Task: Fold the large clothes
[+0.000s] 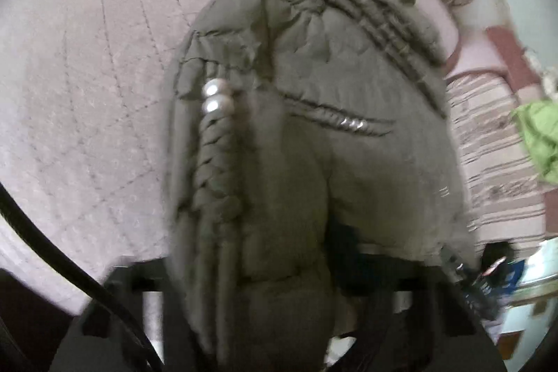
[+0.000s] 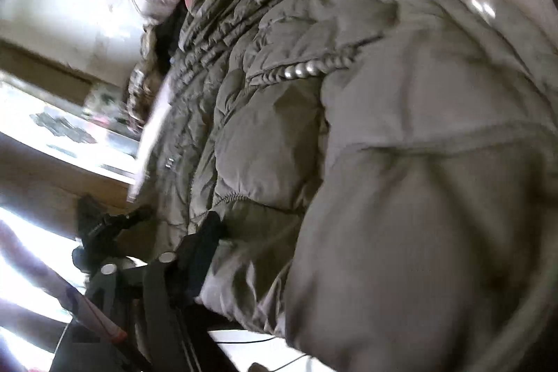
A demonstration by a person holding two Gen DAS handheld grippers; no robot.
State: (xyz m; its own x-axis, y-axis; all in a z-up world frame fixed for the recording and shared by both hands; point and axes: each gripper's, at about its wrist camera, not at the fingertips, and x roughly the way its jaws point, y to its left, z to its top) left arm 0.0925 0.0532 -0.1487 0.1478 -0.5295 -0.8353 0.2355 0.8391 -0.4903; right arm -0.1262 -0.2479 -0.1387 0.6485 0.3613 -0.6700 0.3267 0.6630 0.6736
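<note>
Jacket (image 1: 314,128), olive and quilted, shows no readable label.

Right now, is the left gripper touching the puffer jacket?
Touching. The left wrist view shows the olive puffer jacket bunched over the left gripper, its fabric lying between the fingers.

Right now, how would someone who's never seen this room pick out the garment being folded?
Find the pale quilted bed cover. The puffy olive-grey jacket lies on it. Unlike the bright green cloth nearby, it has shiny metal snaps.
</note>
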